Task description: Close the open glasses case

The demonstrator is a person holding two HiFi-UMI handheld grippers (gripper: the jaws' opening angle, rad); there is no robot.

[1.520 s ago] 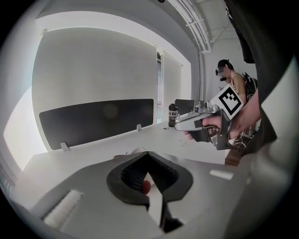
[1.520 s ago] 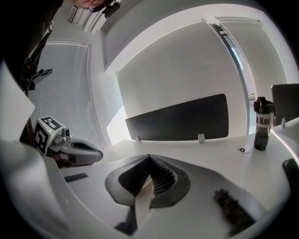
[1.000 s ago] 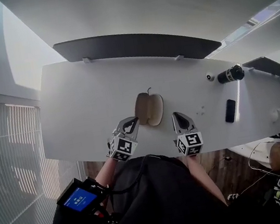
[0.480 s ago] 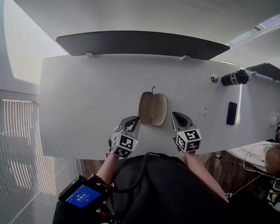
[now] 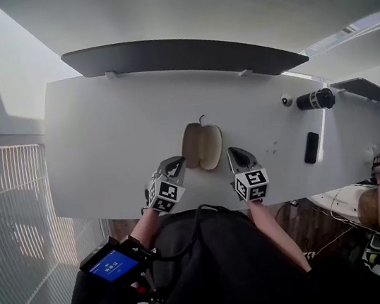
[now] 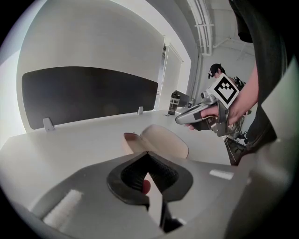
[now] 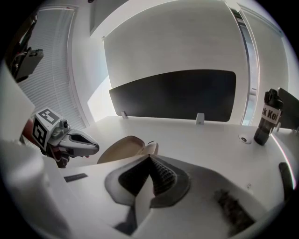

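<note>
Glasses case open, base hidden behind left tool.

A long white surface runs across the room. A dark panel stands along its far edge, held by two small clips. Near the middle, closer to the near edge, lies the glasses case — tan and open, its two halves spread apart. Toward the right end, near the far edge, a small white round object sits just beside an upright black bottle — and a black phone lies flat, nearer the near edge.
</note>
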